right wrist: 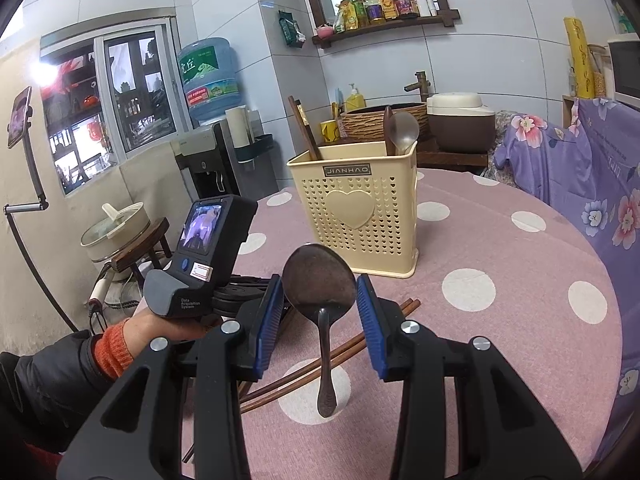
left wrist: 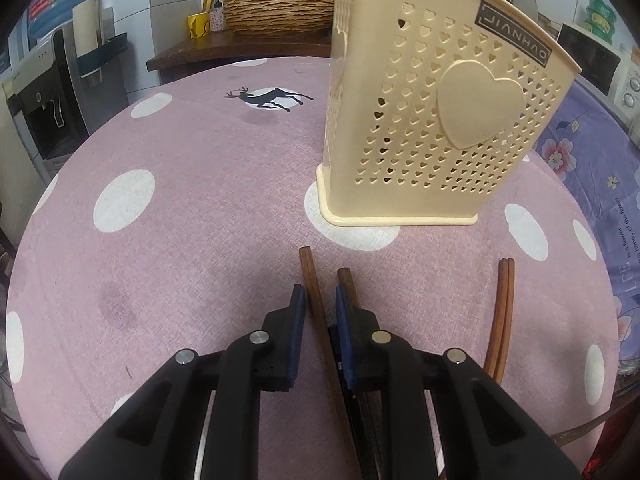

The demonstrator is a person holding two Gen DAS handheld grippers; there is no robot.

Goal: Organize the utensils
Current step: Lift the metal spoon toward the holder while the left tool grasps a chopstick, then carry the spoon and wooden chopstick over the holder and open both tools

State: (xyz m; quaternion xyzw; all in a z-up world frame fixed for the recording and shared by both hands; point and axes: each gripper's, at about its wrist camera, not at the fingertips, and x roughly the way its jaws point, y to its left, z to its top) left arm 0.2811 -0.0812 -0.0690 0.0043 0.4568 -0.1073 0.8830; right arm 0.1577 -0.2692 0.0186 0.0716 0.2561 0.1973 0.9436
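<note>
A cream utensil holder (left wrist: pixel 432 120) with heart-shaped holes stands on the pink dotted tablecloth (left wrist: pixel 180 208). In the right wrist view the holder (right wrist: pixel 354 216) has chopsticks and spoons standing in it. My left gripper (left wrist: pixel 320 298) is low over the table, jaws slightly apart around one brown chopstick (left wrist: pixel 314 292); a second chopstick (left wrist: pixel 346 280) lies against the right finger. A chopstick pair (left wrist: pixel 502 312) lies to the right. My right gripper (right wrist: pixel 320 300) has its jaws on both sides of a dark metal spoon (right wrist: pixel 320 284), handle hanging down. Loose chopsticks (right wrist: pixel 304 376) lie beneath.
The left hand-held unit (right wrist: pixel 200 256) and the person's sleeve sit at the left of the right wrist view. A floral purple cloth (right wrist: pixel 580 184) covers the right side. A woven basin (left wrist: pixel 280 12), bottles and a water dispenser (right wrist: pixel 208 80) stand beyond the table.
</note>
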